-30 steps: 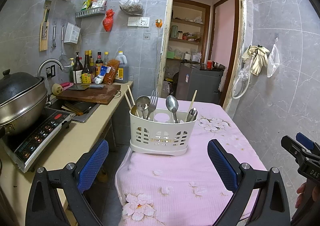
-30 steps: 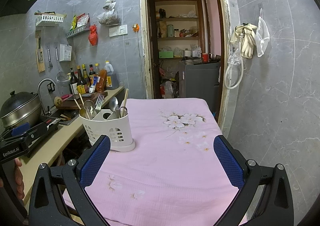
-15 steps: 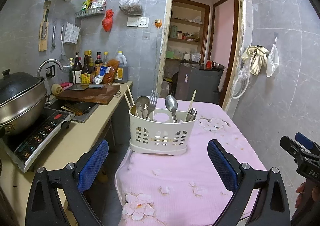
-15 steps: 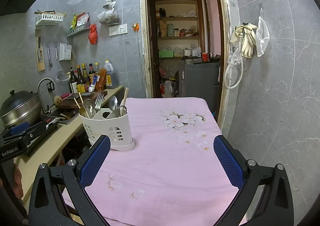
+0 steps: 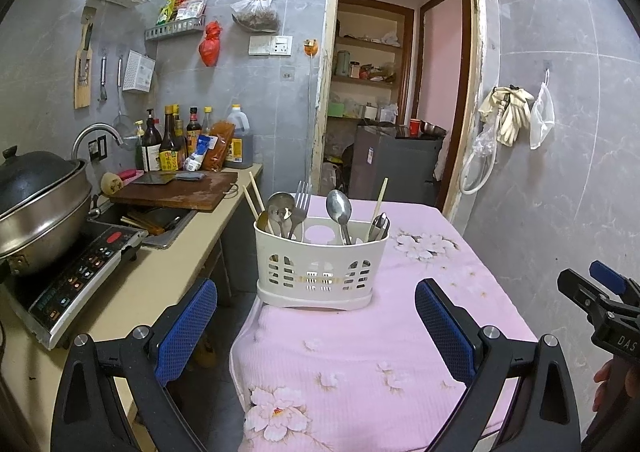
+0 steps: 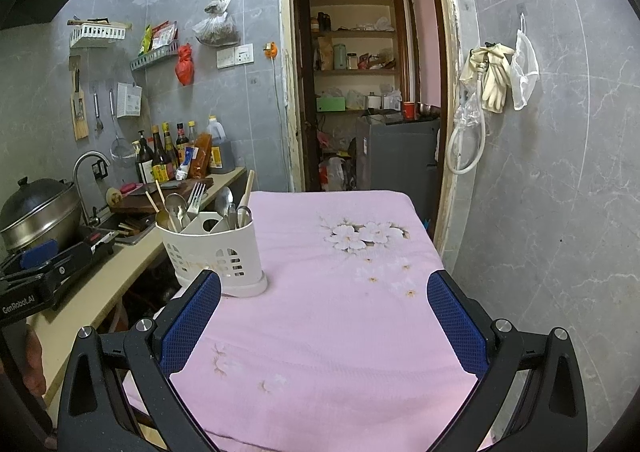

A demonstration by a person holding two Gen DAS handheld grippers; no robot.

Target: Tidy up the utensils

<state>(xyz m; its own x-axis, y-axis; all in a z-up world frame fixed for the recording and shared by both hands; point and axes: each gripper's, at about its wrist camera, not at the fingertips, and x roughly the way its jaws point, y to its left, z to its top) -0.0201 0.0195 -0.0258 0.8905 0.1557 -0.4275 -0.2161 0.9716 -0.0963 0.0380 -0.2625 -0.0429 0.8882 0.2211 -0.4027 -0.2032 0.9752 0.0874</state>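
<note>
Looking along the left tool (image 5: pixel 316 328), I see its 2 blue pads spread wide and empty, held low over the near end of the tabletop (image 5: pixel 460 292) and aimed straight at the white caddy (image 5: pixel 320 264), which stands near the tabletop's left edge on the pink cloth. In it stand a fork (image 5: pixel 301 200), 2 spoons (image 5: pixel 339 207) and pale chopsticks (image 5: pixel 253 197), handles down in separate compartments. These look like thin, stiff steel and smooth wood, light but slippery, so I would pinch each 1 on its upright shaft just above the rim; the caddy itself seems light plastic and could tip or slide. A hand (image 5: pixel 612 380) shows at the far right edge behind the other device. From the right tool (image 6: pixel 324 316), also wide apart and gripping nothing, the caddy (image 6: pixel 212 252) sits ahead and to the left, just beyond its left pad, while open pink cloth (image 6: pixel 340 312) lies between the pads; this tool is level and well short of the utensils.
</note>
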